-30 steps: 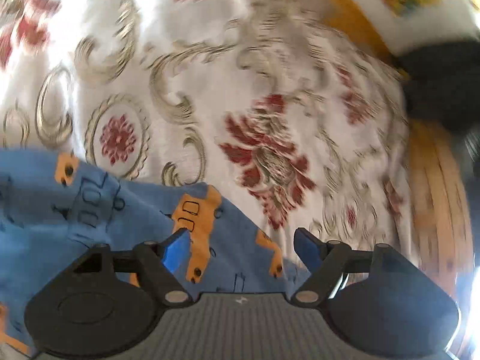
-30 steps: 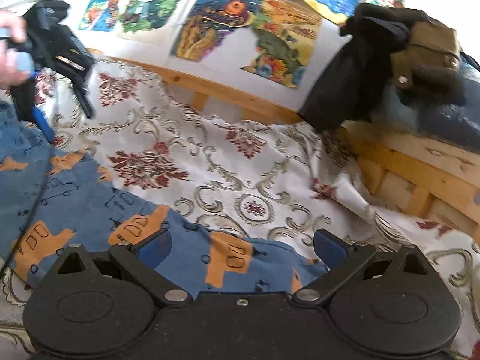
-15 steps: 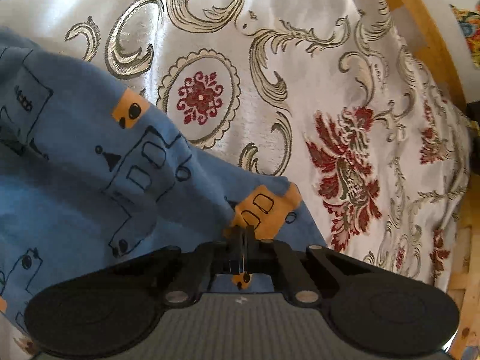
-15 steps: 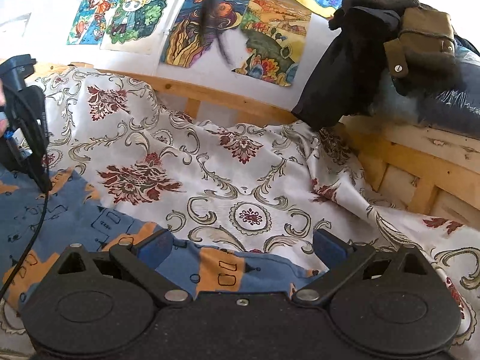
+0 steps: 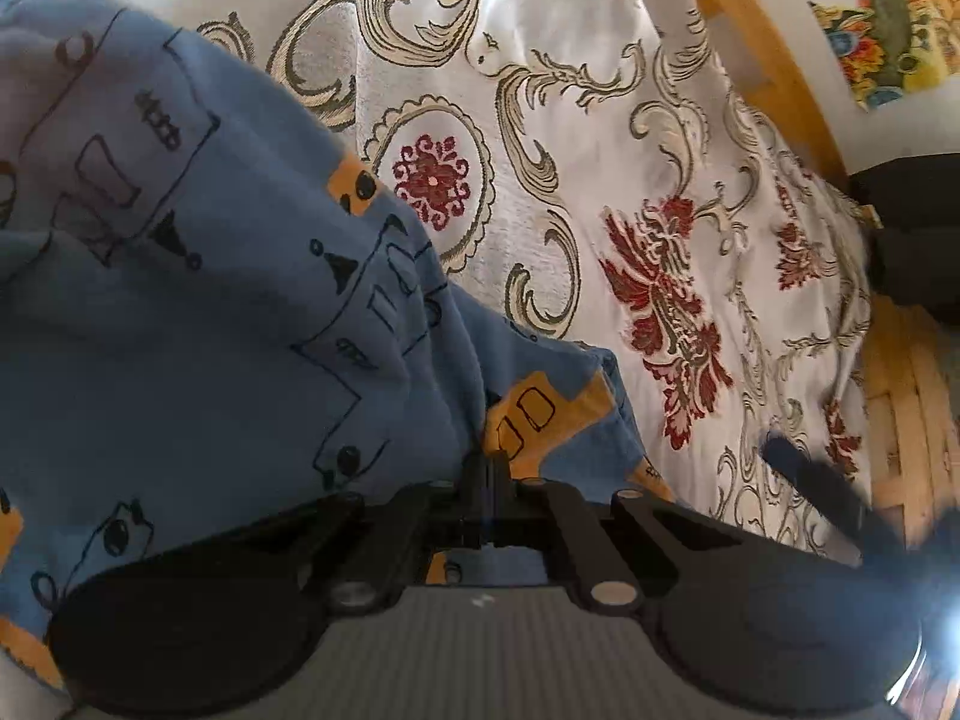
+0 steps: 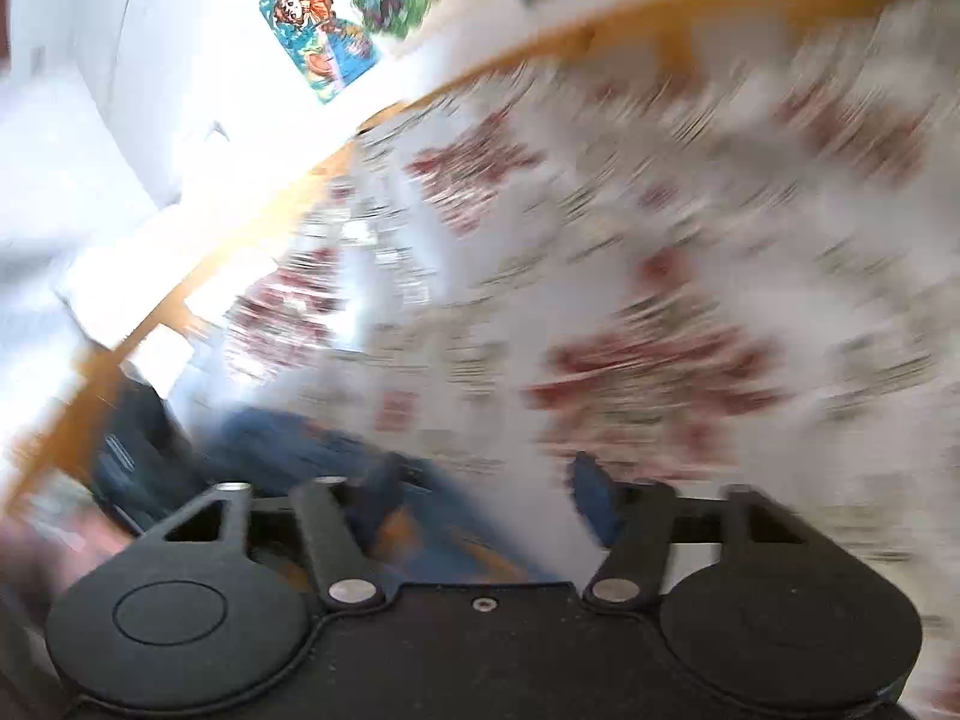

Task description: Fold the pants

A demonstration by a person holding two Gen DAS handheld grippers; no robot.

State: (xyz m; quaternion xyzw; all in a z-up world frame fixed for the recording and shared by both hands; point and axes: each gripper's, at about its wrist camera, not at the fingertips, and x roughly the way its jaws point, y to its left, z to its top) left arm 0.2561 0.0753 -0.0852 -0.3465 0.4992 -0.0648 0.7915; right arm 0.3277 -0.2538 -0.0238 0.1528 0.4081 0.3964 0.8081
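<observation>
Left wrist view: left gripper (image 5: 487,474) clamped shut on a corner of the blue cotton pants with orange truck print (image 5: 198,312), spread over the near left of a cream floral bedspread (image 5: 648,192); wooden bed frame (image 5: 750,42) far right.
Right wrist view: heavily blurred; right gripper (image 6: 486,498) with fingers spread wide, nothing between them; pants (image 6: 282,444) near left, low in frame; painted pictures on the wall (image 6: 360,6) at far left.
Step in hand: judged an early fold, one corner pinched and lifted.
Next move: likely a second grab by the free gripper on the matching edge, then both corners carried across together.
</observation>
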